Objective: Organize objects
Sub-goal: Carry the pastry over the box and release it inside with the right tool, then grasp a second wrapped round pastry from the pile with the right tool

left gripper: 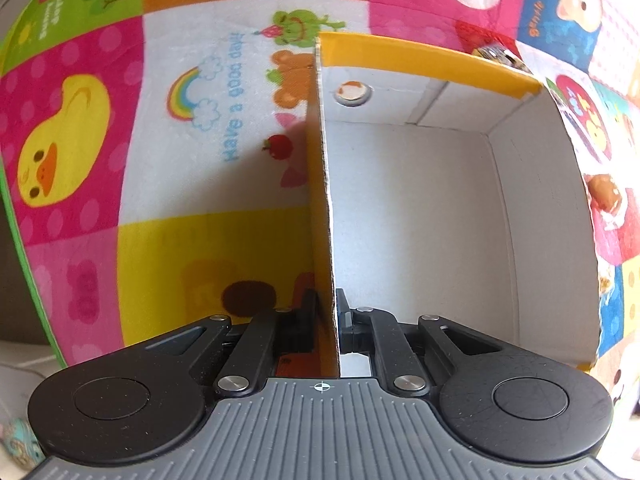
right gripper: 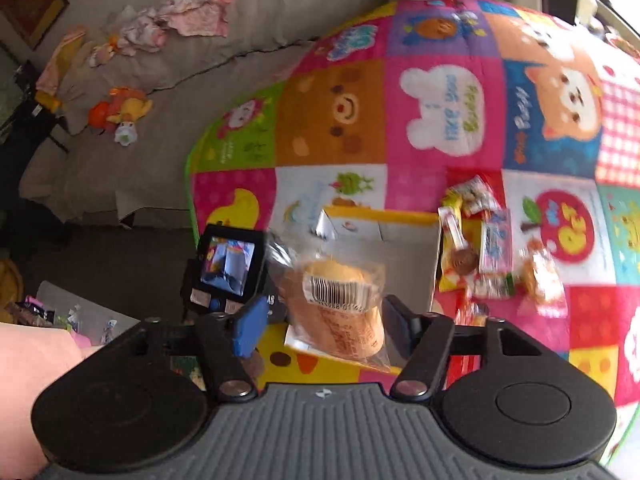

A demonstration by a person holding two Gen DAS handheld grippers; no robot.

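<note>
An open cardboard box (left gripper: 440,184) with yellow outside and white inside stands on the colourful play mat. My left gripper (left gripper: 329,320) is shut on the box's near left wall, one finger inside and one outside. The box (right gripper: 404,236) also shows in the right wrist view, with the left gripper's body and screen (right gripper: 230,268) at its left side. My right gripper (right gripper: 322,320) is shut on a clear-wrapped bun with a barcode label (right gripper: 340,300) and holds it above the box's near part. A pile of wrapped snacks (right gripper: 488,248) lies on the mat right of the box.
The patchwork mat (left gripper: 120,128) surrounds the box. A grey sofa (right gripper: 160,92) with clothes and a plush toy (right gripper: 120,114) stands at the back left. More small items (right gripper: 44,312) lie on the floor at the left.
</note>
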